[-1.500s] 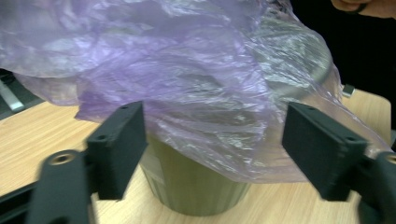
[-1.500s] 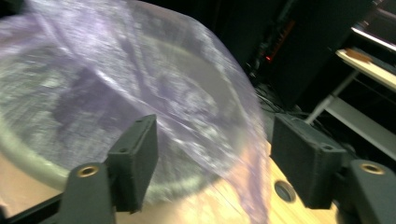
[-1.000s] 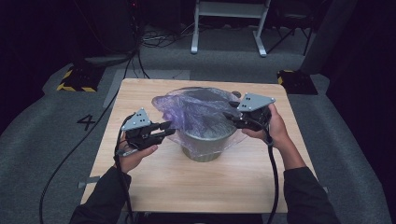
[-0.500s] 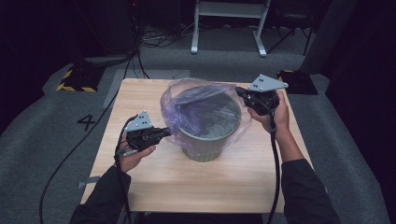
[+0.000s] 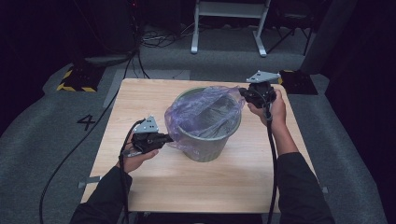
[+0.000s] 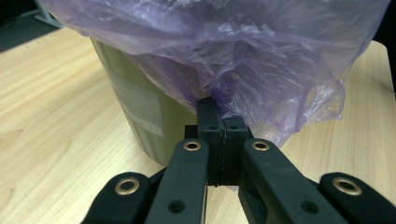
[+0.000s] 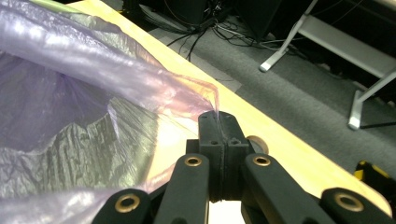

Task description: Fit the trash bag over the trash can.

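A grey-green bin (image 5: 205, 144) stands upright in the middle of the wooden table (image 5: 140, 102). A thin purple plastic bag (image 5: 196, 109) lines it and hangs over the rim. My left gripper (image 5: 169, 138) is low at the bin's near left side, shut on the bag's edge. In the left gripper view the jaws (image 6: 219, 116) pinch a fold of bag (image 6: 233, 46) against the bin wall (image 6: 135, 98). My right gripper (image 5: 242, 93) is at the far right of the rim, shut on the bag's edge. In the right gripper view (image 7: 219, 121) the bag (image 7: 70, 93) stretches taut from the pads.
Behind the table stand a white-legged frame (image 5: 229, 28) and loose cables on the grey floor. A yellow-and-black striped block (image 5: 77, 77) lies at the far left, a dark box (image 5: 299, 81) at the far right. The table's far edge runs close behind my right gripper.
The right gripper has moved outward to the far right with the bag's edge, and the left has sunk beside the bin. The bag, bunched over the bin before, now lies spread open.
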Motion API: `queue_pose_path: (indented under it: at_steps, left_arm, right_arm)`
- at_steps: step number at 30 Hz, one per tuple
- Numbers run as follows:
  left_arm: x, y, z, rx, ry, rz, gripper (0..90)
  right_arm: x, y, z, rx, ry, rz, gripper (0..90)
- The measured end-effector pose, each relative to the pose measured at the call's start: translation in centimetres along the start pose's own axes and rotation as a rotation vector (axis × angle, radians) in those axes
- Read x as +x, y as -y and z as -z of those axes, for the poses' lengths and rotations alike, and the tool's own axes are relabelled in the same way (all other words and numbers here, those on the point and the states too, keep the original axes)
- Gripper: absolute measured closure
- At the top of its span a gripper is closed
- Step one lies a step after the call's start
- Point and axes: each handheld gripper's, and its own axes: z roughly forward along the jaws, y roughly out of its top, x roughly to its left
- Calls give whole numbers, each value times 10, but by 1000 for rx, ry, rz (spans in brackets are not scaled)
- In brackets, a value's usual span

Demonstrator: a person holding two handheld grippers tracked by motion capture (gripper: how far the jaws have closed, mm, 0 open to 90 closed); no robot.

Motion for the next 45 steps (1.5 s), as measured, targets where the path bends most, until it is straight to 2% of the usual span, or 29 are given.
queue_pose_path:
  at_steps: [4, 5, 6, 7, 8, 10, 13, 16, 22, 25, 26, 28, 29, 30, 31, 32, 35, 36, 37, 38, 39, 40, 41, 45]
  left_arm:
    - [-1, 5, 1, 23, -5, -7, 897]
    - [-2, 6, 2, 22, -25, -5, 892]
    - [-2, 6, 2, 22, -25, -5, 834]
    - [-2, 7, 6, 14, -60, 9, 834]
    - [-3, 6, 15, -15, -76, 20, 593]
    - [-3, 4, 26, -45, -89, 29, 454]
    - [-5, 0, 46, -97, -103, 21, 242]
    - [-9, -6, 65, -131, -114, -4, 150]
    - [-15, -28, 93, -203, -137, -47, 153]
    - [-17, -46, 100, -230, -121, -62, 154]
    - [-17, -52, 100, -240, -106, -69, 154]
    - [-20, -65, 95, -228, -122, -91, 156]
    - [-21, -72, 91, -222, -107, -106, 156]
    - [-21, -84, 83, -201, -119, -123, 156]
    - [-21, -84, 83, -201, -119, -123, 159]
    - [-20, -94, 75, -184, -142, -130, 161]
    - [-9, -108, 62, -155, -159, -121, 187]
    - [-5, -112, 57, -135, -187, -129, 218]
    - [1, -114, 52, -121, -217, -123, 262]
    - [7, -116, 47, -106, -217, -115, 294]
    - [13, -118, 43, -86, -233, -115, 319]
    - [13, -118, 43, -86, -233, -115, 354]
    - [28, -119, 36, -60, -275, -81, 463]
    - [51, -116, 27, -42, -262, -36, 595]
  right_arm:
    - [1, 8, 6, 31, 23, 10, 900]
    - [1, 10, 8, 27, 18, 1, 900]
    - [1, 10, 8, 27, 18, 1, 900]
    - [1, 11, 11, 19, 11, 4, 900]
    - [1, 15, 18, 8, 16, 4, 900]
    - [1, 17, 22, -13, -3, -7, 900]
    - [1, 20, 27, -31, 7, -5, 900]
    - [0, 21, 31, -42, 5, -12, 900]
    - [1, 21, 36, -71, 2, -16, 883]
    - [2, 20, 36, -77, 3, -9, 873]
    - [3, 20, 36, -78, 0, -7, 873]
    - [5, 19, 36, -79, -2, -1, 873]
    - [5, 18, 35, -78, -1, 4, 873]
    - [6, 18, 35, -79, -2, 8, 873]
    - [7, 18, 34, -80, -11, 11, 873]
    - [8, 17, 34, -79, -11, 13, 874]
    - [9, 17, 32, -74, -19, 19, 874]
    - [8, 17, 31, -72, -16, 19, 874]
    - [8, 17, 31, -70, -15, 19, 874]
    - [7, 17, 30, -68, -18, 22, 873]
    - [7, 17, 29, -67, -15, 21, 874]
    - [7, 17, 29, -63, -16, 21, 874]
    - [7, 17, 28, -59, -18, 22, 874]
    - [5, 19, 23, -43, -23, 14, 874]
